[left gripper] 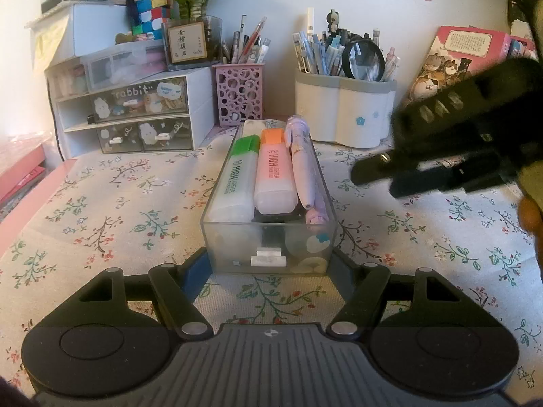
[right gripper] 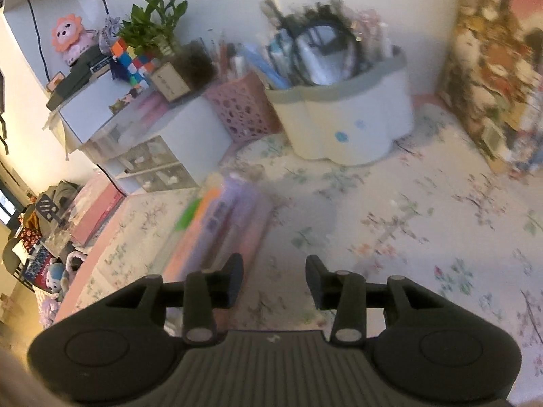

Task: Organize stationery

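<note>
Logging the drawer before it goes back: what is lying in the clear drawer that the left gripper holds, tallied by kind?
In the clear drawer:
Highlighters: 2, the green-capped highlighter and the orange-capped highlighter
Purple pens: 1, the purple pen
White item at the far end: 1, the white item, kind unclear
Total: 4 visible on top; anything beneath is hidden.

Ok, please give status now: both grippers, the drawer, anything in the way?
Left gripper shut on clear drawer. Right gripper open, empty, beside drawer. Highlighters and pen inside. Nothing in the way.
</note>
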